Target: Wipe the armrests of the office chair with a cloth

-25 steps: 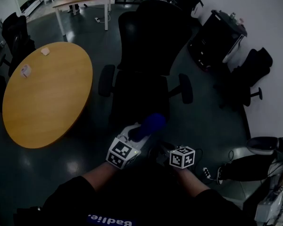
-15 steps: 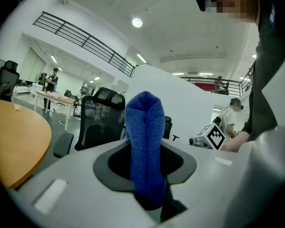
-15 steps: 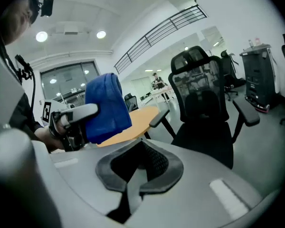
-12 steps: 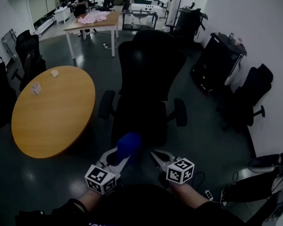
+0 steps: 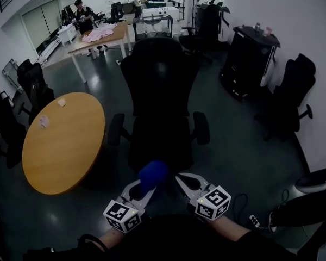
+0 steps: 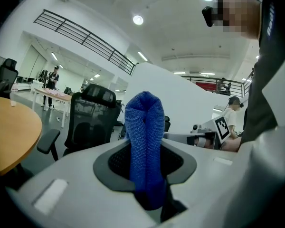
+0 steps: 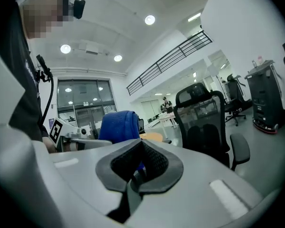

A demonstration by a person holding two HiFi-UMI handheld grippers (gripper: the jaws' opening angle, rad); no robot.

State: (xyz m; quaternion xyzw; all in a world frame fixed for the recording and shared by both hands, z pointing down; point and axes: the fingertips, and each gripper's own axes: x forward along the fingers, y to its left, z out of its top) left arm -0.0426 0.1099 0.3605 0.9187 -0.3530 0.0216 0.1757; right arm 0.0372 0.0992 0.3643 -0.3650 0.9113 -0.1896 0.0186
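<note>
Head view gives the layout best: the office chair (image 5: 160,135) stands ahead of both grippers, its seat toward the person and its backrest beyond. The two armrests flank the seat, and each pad's long axis runs front to back, away from the person. The left-side armrest (image 5: 115,129) lies ahead and to the left of the left gripper (image 5: 143,189); the right-side armrest (image 5: 200,128) lies ahead and slightly right of the right gripper (image 5: 180,179). Neither pad is touched yet. Both are apart from the grippers, which are held low in front of the seat.

The blue cloth (image 5: 152,174) is clamped in the left gripper's jaws, bunched into an upright fold that stands up past them (plainly seen in the left gripper view). The right gripper's jaws are closed together on nothing.

Since the cloth rides on the left side, the left-side armrest is judged the nearer target – a reach forward and outward, then strokes along the pad's length.
</note>
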